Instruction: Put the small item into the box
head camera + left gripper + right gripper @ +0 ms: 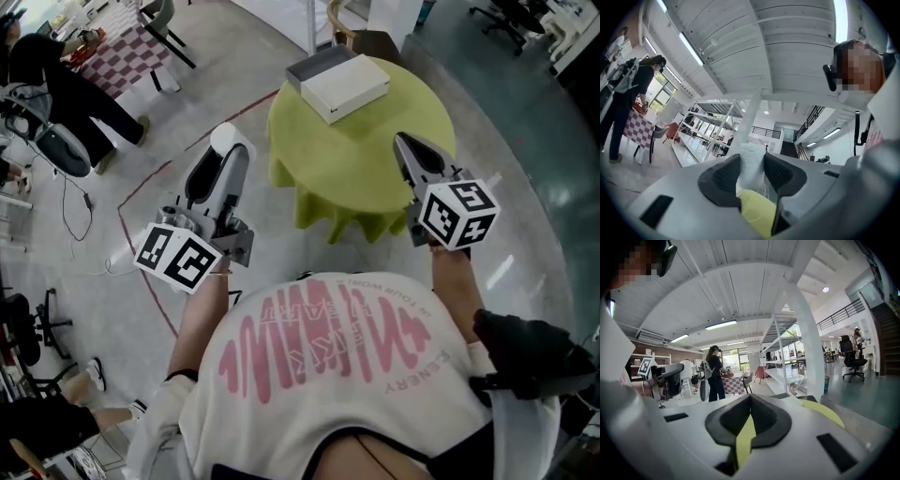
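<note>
1. one small item [751, 157] is pinched in the left gripper [231, 146], short of the box [343, 82] on the desk [384, 178].
2. the right gripper [750, 398] is pressed together, empty.
3. a carry over the box is judged to be needed next.

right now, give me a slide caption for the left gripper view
Left gripper clamped on a small white item, green tablecloth showing beneath the jaws.
</note>
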Demonstrator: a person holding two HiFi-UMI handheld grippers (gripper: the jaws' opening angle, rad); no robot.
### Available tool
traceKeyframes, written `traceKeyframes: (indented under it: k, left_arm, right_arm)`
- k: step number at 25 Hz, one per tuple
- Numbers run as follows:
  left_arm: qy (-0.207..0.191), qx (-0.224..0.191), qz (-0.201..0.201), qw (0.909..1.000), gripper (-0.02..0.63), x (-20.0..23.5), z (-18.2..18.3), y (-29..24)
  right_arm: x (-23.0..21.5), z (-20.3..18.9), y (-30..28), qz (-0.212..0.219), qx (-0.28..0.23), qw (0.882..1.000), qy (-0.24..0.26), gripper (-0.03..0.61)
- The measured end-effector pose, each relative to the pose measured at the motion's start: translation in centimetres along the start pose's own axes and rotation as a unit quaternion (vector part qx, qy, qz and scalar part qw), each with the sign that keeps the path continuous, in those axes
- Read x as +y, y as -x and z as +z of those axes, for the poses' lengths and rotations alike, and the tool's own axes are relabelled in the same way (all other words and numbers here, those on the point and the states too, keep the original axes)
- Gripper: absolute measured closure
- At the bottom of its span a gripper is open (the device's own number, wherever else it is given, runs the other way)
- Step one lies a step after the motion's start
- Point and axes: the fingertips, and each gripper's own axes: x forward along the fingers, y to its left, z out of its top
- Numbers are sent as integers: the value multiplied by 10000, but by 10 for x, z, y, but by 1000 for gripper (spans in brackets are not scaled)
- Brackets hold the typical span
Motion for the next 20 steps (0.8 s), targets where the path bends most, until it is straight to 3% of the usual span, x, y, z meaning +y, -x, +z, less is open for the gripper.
traceKeyframes:
  k: [12, 16, 20]
  left_arm:
    - [495, 124, -405, 9979, 442, 46, -20, -38]
    - [672, 200, -408, 9967, 442, 58, -38, -60]
    - [586, 423, -301, 9969, 442, 77, -56, -91]
  right_arm:
    - [-7, -29, -45, -224, 487, 9986, -27, 571]
    - [-24, -42, -60, -233, 674, 9974, -70, 571]
    - [-53, -45, -89, -236, 742, 9969, -130, 572]
